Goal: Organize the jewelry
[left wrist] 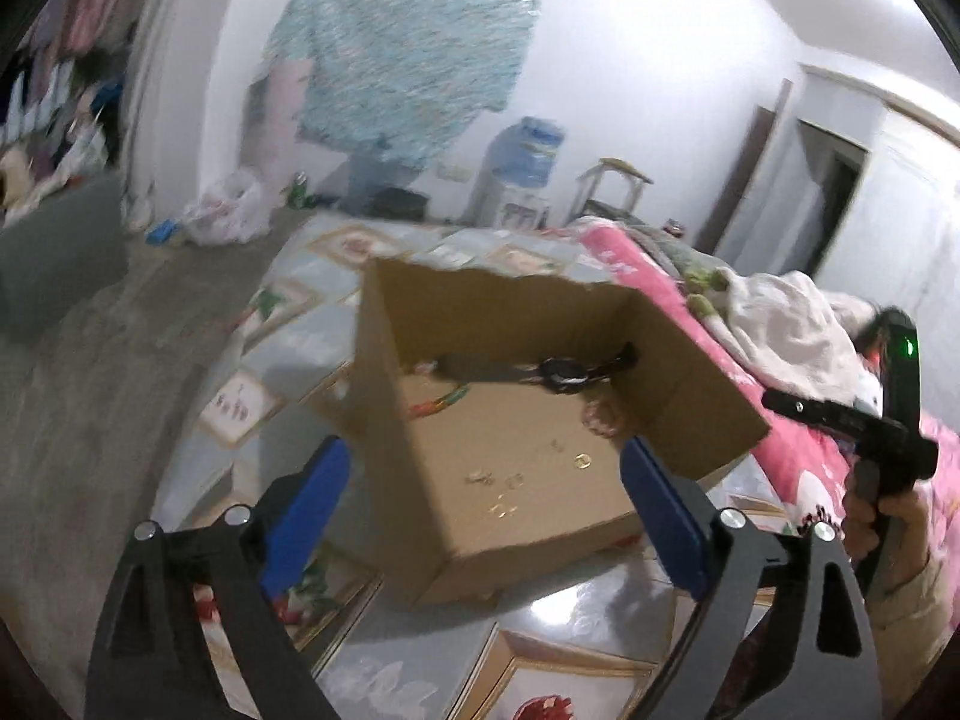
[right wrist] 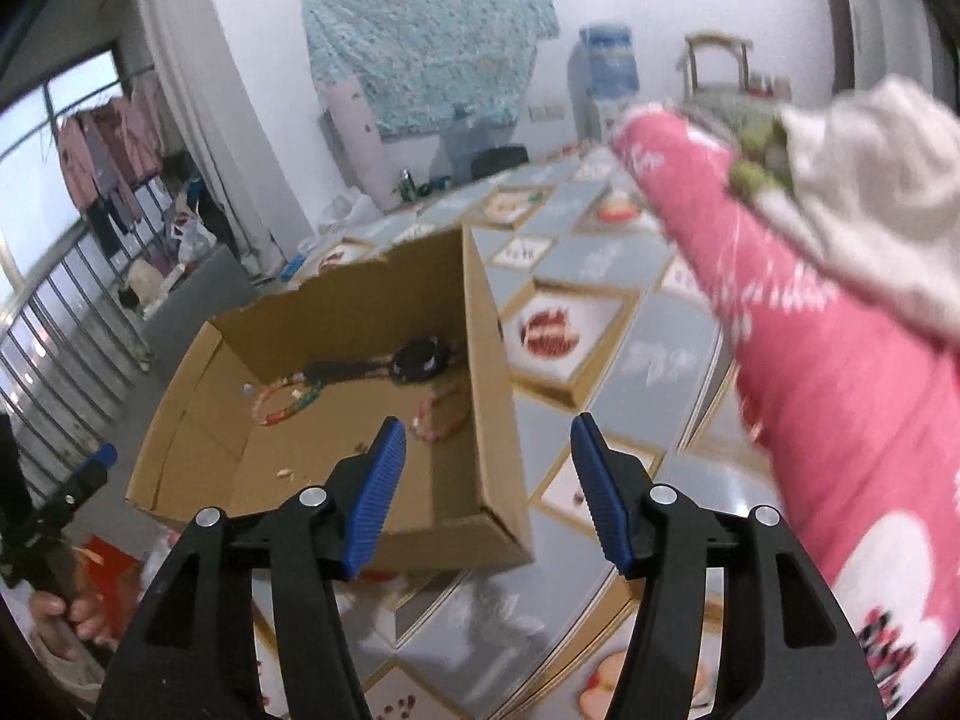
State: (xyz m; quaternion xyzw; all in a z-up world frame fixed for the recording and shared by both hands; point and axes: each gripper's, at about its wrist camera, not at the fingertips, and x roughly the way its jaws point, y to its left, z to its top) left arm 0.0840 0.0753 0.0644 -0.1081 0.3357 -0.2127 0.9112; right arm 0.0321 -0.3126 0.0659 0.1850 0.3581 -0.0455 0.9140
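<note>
Hovering over an open brown cardboard box (left wrist: 516, 420), both blue-padded grippers are seen released w/ nothing between the pads.

L gripper (left wrist: 486, 495) is spread wide, its pads either side of the box's near corner; R gripper (right wrist: 489, 486) is spread less wide, straddling the box's right wall, no contact visible. Inside the box, a black wristwatch (right wrist: 417, 360) is laid along the far wall, a multicoloured bead bracelet (right wrist: 288, 405) in front of it, a pinkish bracelet (right wrist: 441, 414) by the right wall, small gold pieces (left wrist: 510, 486) scattered on the floor. Box is set on a glossy patterned sheet (right wrist: 648, 360), beside a pink blanket (right wrist: 840, 408).
</note>
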